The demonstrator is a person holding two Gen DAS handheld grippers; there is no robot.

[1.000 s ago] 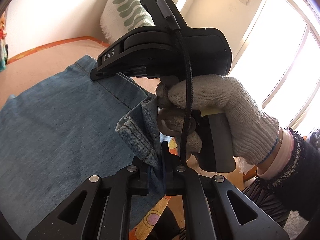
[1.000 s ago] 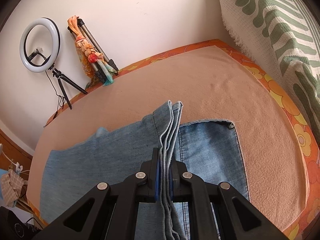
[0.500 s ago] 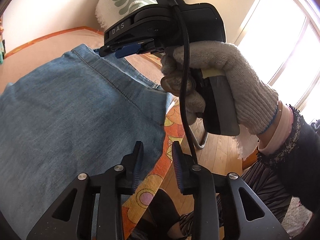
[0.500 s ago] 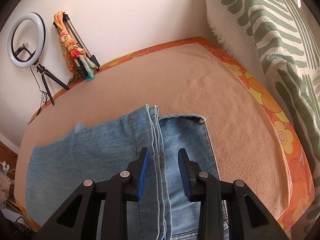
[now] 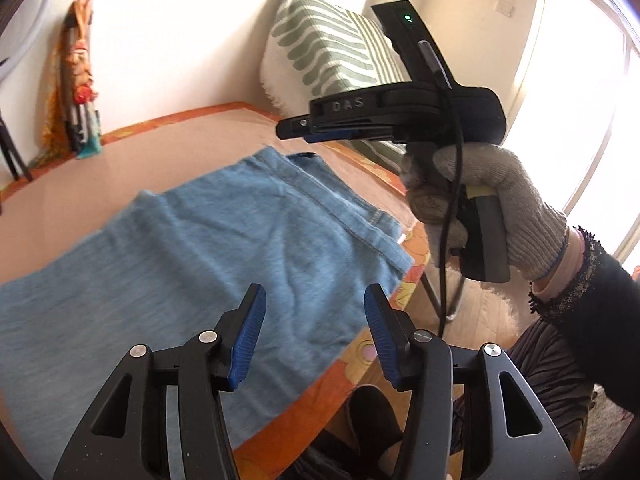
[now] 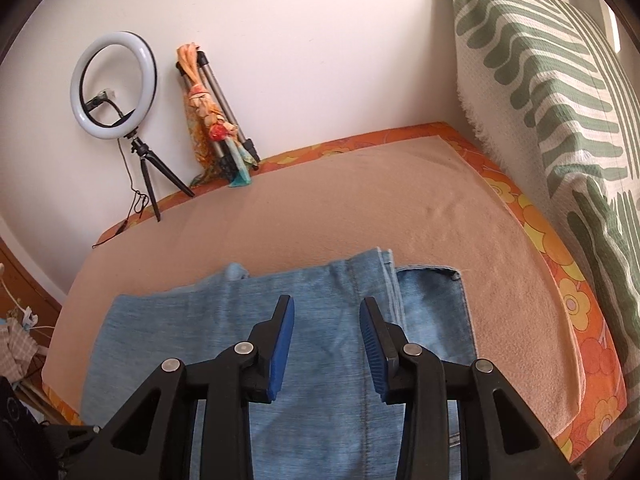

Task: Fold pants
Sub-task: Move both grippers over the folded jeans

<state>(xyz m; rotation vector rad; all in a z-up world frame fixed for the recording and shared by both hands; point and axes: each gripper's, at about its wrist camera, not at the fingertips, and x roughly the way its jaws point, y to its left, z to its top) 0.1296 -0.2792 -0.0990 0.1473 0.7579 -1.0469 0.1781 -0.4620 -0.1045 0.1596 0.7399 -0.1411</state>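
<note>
Both grippers are held above the surface (image 6: 360, 216), angled downward. The left gripper (image 5: 314, 332) and right gripper (image 6: 326, 344) jaws, just opened, are parted and empty. Soft folded denim pants (image 5: 200, 248) lie flat at lower centre.

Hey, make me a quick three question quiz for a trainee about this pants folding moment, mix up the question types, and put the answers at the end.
1. True or false: the left claw is clamped on the jeans.
2. Multiple choice: the ring light stands A) on the jeans, B) by the wall at the table's far edge, C) on the striped cushion.
3. Fill in: the right claw hangs above the jeans with its jaws ____.

Key: 1 false, both claws have just been opening and nothing is between the pads. 2 B. 3 open.
</note>
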